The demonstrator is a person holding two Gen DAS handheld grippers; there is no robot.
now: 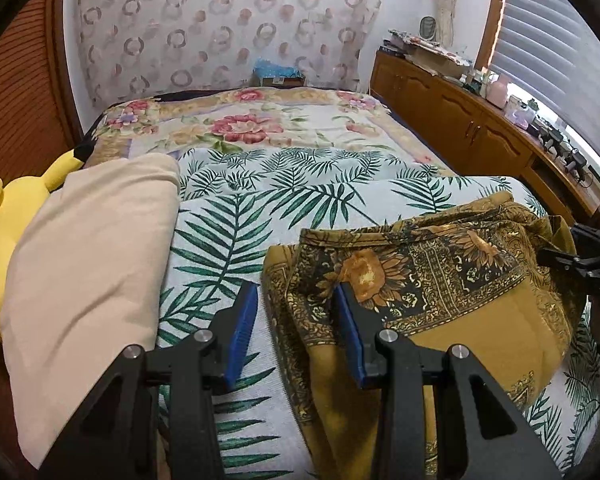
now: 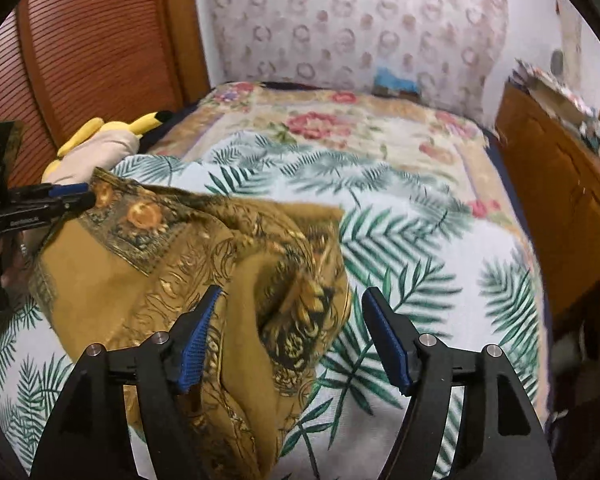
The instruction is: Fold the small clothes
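Observation:
A mustard-yellow cloth with dark sunflower and ornament print (image 1: 440, 280) lies crumpled on the palm-leaf bedspread (image 1: 236, 232). My left gripper (image 1: 296, 300) is open, its jaws astride the cloth's left edge, low over it. In the right wrist view the same cloth (image 2: 204, 256) lies bunched, and my right gripper (image 2: 292, 308) is open above its right part. The left gripper (image 2: 76, 196) shows at the cloth's far left corner. The right gripper (image 1: 556, 258) shows at the cloth's right edge in the left wrist view.
A beige folded pillow (image 1: 88, 248) and a yellow plush toy (image 1: 4, 232) lie at the left of the bed. A floral blanket (image 1: 252, 124) covers the far half. A wooden sideboard (image 1: 480, 128) with clutter stands along the right under a window blind.

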